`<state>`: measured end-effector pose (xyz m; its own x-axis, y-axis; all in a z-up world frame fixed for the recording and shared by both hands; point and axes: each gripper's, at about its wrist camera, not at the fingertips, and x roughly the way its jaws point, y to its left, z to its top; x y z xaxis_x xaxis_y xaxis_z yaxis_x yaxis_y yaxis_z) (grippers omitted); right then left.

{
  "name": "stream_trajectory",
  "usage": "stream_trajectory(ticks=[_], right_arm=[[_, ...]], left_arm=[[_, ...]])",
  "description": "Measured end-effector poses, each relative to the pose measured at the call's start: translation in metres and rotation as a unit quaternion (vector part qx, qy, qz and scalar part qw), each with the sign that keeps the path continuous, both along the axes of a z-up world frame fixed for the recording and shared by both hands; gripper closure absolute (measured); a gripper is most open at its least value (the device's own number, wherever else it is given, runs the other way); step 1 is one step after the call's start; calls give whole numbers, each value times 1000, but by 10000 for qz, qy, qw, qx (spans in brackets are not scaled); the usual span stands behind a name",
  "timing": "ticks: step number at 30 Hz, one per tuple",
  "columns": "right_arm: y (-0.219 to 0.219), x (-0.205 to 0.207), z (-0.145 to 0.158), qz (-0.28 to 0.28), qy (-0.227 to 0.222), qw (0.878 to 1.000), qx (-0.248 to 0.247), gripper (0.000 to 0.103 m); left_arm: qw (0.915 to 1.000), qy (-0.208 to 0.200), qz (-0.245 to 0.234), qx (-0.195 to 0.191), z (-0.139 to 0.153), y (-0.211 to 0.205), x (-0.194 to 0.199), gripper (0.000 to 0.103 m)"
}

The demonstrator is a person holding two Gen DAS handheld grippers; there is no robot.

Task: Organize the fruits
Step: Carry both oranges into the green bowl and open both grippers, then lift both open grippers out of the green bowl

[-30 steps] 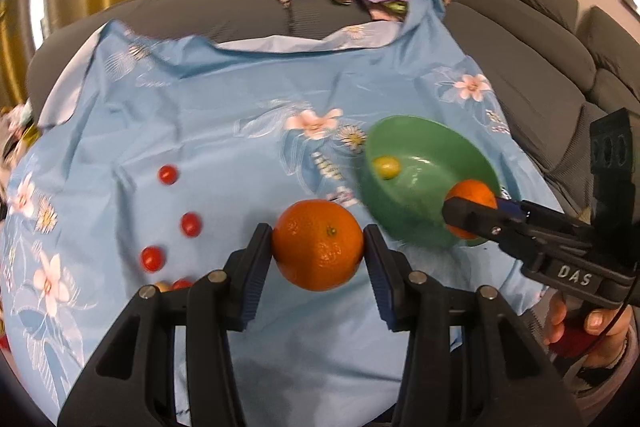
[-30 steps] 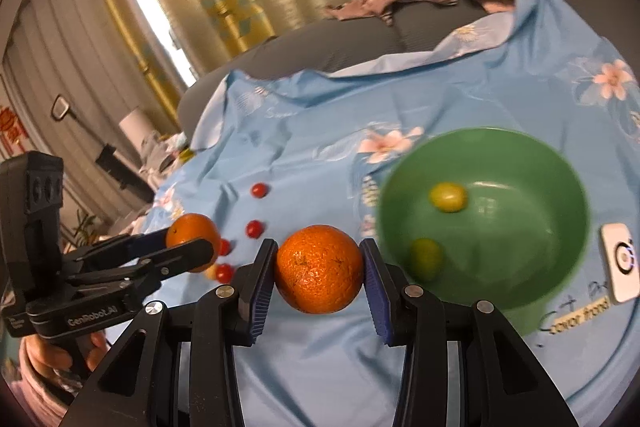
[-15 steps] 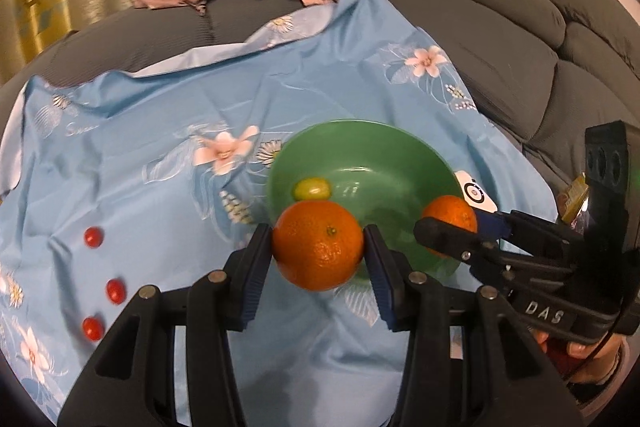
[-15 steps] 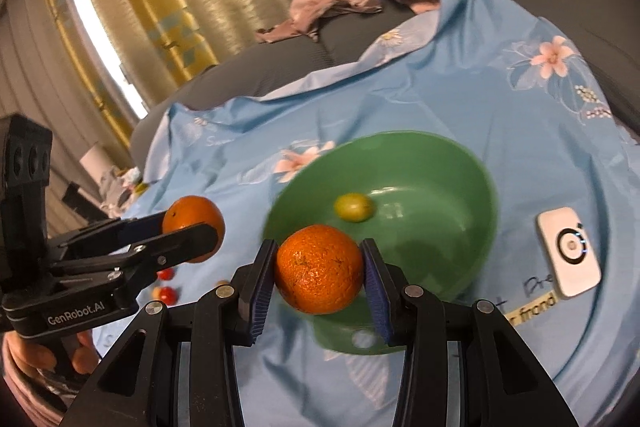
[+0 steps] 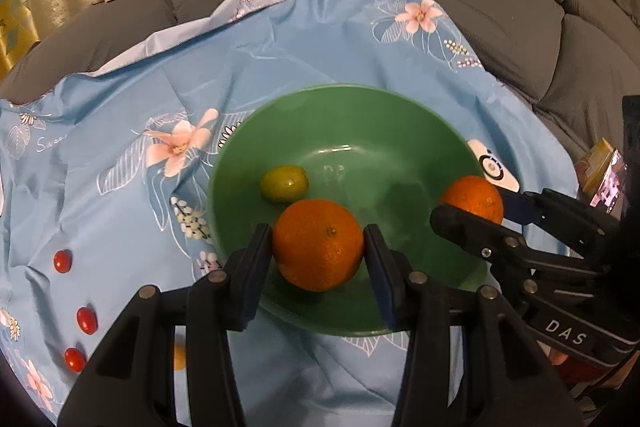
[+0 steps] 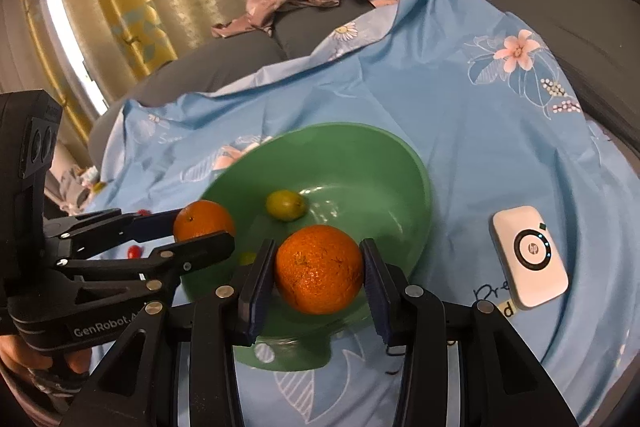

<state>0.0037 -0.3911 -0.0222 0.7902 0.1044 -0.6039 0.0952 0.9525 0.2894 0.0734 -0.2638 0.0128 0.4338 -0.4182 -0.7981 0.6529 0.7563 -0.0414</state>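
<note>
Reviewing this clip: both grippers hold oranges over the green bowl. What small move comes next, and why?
Probably lower slightly and open the left gripper: its orange hangs over the green bowl, where one yellow-green fruit lies. The right gripper with its orange can follow.

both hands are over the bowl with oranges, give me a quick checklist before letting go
1. Left gripper clamped on its orange: ok, both pads press its sides.
2. Right gripper clamped on its orange: ok, same hold.
3. Both oranges over the green bowl: ok in both wrist views, though the right one sits near the rim.
4. Landing spot free: ok, only a small yellow-green fruit lies in the bowl, off to the side.
5. Height above the bowl floor: cannot tell.
6. White device clear of the bowl: ok, it lies apart on the blue cloth.
</note>
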Motion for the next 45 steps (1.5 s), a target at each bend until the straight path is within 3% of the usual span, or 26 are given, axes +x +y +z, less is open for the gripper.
stream_trajectory(ticks=[10,12,17,23,30,45], right_arm=[[4,5,-4,-26,92,9997,-209,59],[4,3,-2,-56,66,9997,-243,59],[4,0,3,-96,36,9996,-267,59],[9,-7,9,-49,-36,9997,-235,59],[26,-17,20,124,-147,9995,-249,59],[88,-26,41,796,-307,9952,-477,59]], left_arm=[[9999,36,72,92,-9,-1,7,57],[9999,-1,105,69,-7,0,7,47],[9998,-78,176,13,0,6,4,34],[9990,-165,376,-162,14,32,-11,23],[9959,40,809,-392,16,85,-34,23],[9872,-108,1458,-637,25,159,-58,23]])
